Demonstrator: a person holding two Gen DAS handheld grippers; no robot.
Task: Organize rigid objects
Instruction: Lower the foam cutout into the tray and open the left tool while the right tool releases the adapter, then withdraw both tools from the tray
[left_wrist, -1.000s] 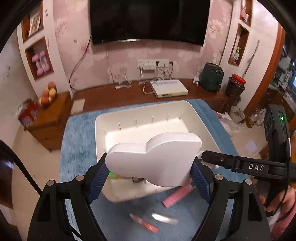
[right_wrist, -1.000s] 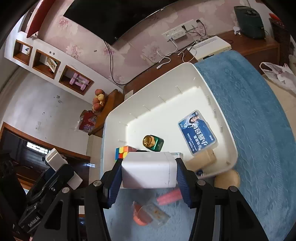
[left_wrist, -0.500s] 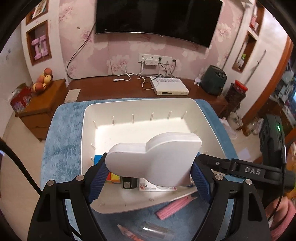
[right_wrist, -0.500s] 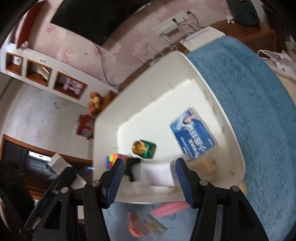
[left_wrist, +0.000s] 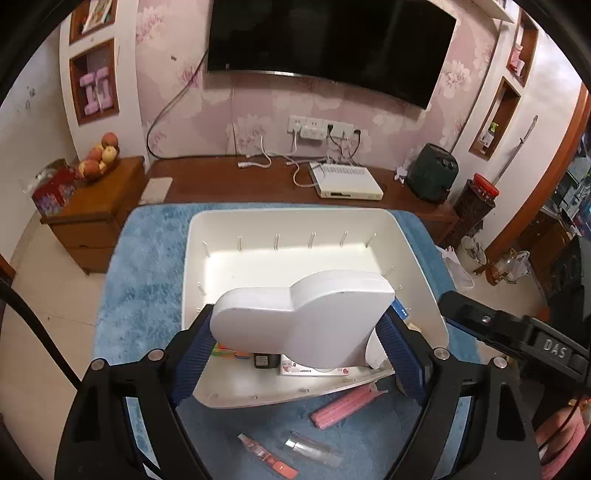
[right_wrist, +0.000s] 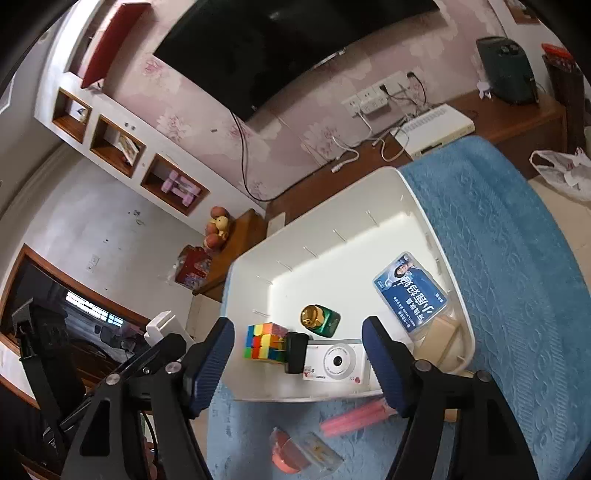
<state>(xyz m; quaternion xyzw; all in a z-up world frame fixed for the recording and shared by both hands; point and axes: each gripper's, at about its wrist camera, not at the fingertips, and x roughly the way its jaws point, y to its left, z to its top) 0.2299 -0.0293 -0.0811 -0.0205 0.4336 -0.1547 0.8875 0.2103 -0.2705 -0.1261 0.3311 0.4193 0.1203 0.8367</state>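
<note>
My left gripper (left_wrist: 299, 332) hovers over the near end of the white bin (left_wrist: 288, 214). A flat white plastic piece (left_wrist: 303, 314) sits between its blue pads, and the jaws are opening slightly. My right gripper (right_wrist: 297, 332) hangs above the bin (right_wrist: 317, 214) with its jaws opening and nothing between them. Below it, by the front wall, lies a white camera (right_wrist: 336, 362). Also in the bin are a black block (right_wrist: 295, 352), a colour cube (right_wrist: 264, 341), a green bottle with a gold cap (right_wrist: 319, 319), a blue card case (right_wrist: 410, 291) and a beige block (right_wrist: 439, 332).
The bin stands on a blue cloth (right_wrist: 517, 277). On the cloth in front of it lie a pink stick (right_wrist: 354, 419), an orange-capped item (left_wrist: 266, 454) and a clear tube (left_wrist: 314, 448). Behind it is a wooden TV bench (left_wrist: 221, 184) with a white box (left_wrist: 347, 181).
The right gripper opened and let go of the white camera, which now lies in the bin by the front wall. The left gripper drew back slightly, still carrying the white piece.
</note>
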